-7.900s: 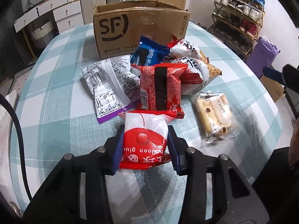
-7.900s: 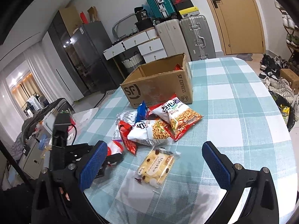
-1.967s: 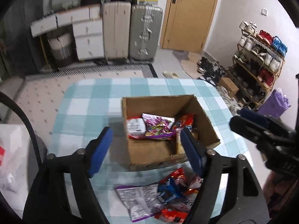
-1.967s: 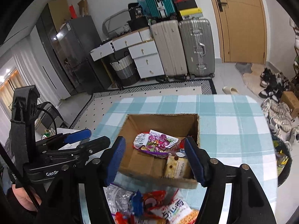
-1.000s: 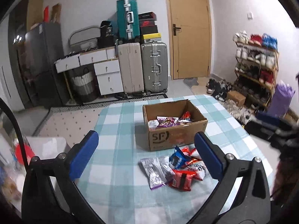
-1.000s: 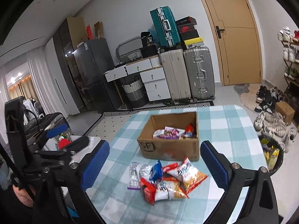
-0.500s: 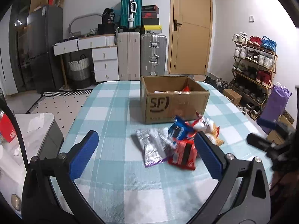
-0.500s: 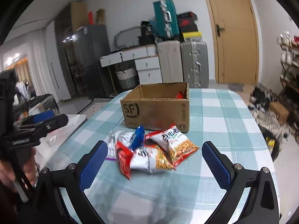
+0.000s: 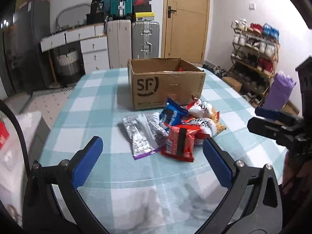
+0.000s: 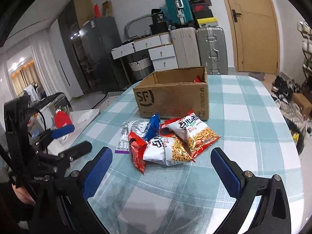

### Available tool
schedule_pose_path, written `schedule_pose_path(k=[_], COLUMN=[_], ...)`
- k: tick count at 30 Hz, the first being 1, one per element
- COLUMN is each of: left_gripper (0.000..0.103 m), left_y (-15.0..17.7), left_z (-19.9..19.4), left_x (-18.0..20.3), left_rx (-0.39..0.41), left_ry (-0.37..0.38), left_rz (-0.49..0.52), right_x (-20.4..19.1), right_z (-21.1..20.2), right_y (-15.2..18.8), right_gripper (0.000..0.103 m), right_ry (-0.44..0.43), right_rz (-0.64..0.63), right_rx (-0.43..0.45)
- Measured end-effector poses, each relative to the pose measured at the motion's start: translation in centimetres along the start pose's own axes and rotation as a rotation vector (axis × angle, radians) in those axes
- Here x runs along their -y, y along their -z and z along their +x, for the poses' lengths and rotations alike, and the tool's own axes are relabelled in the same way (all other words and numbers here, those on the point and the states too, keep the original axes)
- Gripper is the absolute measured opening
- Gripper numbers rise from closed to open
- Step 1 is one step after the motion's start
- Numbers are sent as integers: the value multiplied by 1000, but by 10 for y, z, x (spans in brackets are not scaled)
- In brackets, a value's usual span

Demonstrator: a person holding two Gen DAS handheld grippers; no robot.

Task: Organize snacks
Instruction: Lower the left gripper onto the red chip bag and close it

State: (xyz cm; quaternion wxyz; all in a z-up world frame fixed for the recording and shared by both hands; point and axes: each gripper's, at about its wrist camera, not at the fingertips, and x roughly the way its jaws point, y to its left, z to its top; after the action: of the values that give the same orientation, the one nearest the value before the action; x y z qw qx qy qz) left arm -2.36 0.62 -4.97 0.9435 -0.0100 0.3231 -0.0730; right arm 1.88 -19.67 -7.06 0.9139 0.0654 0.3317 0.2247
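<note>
The left gripper (image 9: pixel 152 158) hangs spread wide and empty above the checked tablecloth (image 9: pixel 93 105). At its 12 o'clock lies the snack pile: a silver packet (image 9: pixel 140 134), then a red packet (image 9: pixel 180 143), a blue packet (image 9: pixel 171 115) and two noodle bags (image 10: pixel 192 130). The cardboard box (image 9: pixel 165 85) sits just behind them. The right gripper (image 10: pixel 161 162) is likewise released, holding nothing, with the pile at its 12 o'clock.
</note>
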Motion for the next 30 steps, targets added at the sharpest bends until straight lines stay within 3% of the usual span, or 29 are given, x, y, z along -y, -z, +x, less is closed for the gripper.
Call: schedule_pose_path(k=[3,9,15,26,29,30], left_gripper=[102,102,102,102,90,80], left_y=[2,4,3,-5,-3,-2], left_z=[11,47,93,139,150,154], left_x=[0,22,24,19,19,20], left_rx=[-27,-101,-188,-217,-245,-260], left_ry=[27,26,41,39,55,81], left_rz=[-27,61,48,15,27,25], right_x=[1,12,22,18,18,19], right_z=[-2,2,8,10,9,9], right_y=[-1,-1,0,1,1,2], right_gripper=[102,102,102,102,102,102], right_ry=[9,-2,12,-8,-2,-3], right_rz=[-2,41,59,59,56,63], right_rx=[9,-12,-41,-52,-53,-55])
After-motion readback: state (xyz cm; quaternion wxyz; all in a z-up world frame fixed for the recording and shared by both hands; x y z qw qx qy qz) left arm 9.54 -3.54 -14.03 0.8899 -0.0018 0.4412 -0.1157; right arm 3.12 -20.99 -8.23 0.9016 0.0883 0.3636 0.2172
